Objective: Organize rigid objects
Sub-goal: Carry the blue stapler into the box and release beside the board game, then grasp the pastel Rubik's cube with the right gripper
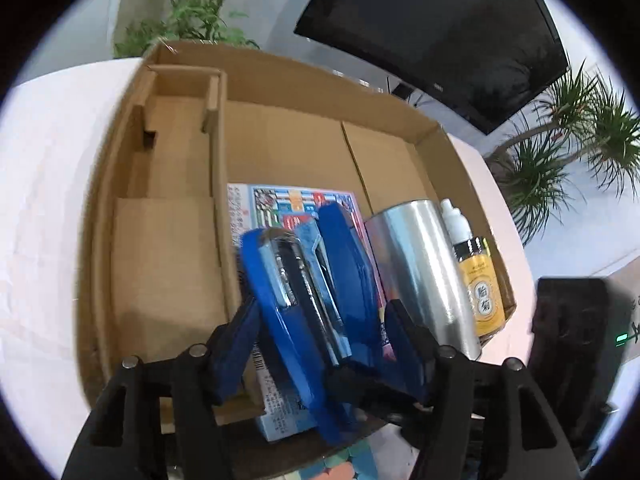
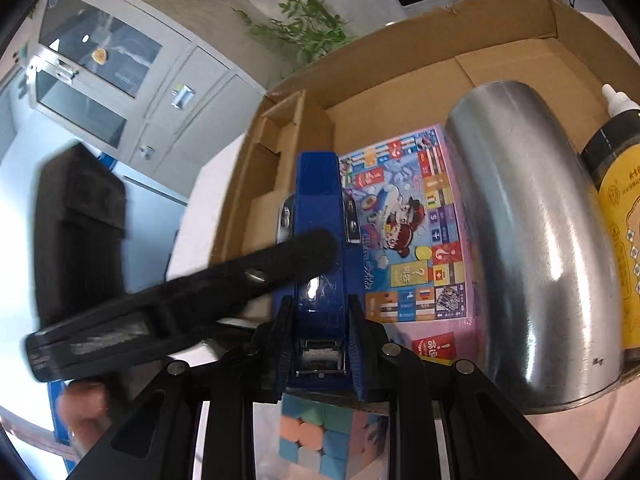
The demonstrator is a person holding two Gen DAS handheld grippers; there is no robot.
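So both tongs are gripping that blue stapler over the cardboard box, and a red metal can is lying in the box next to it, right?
Nearly. Both tongs, left and right, do grip the blue stapler over the cardboard box, but the metal can lying there is bare silver, not red. The right wrist view shows this best.

Both wrist cams sit close above the cardboard box (image 1: 280, 80) – looking down fwd – sharing its interior.
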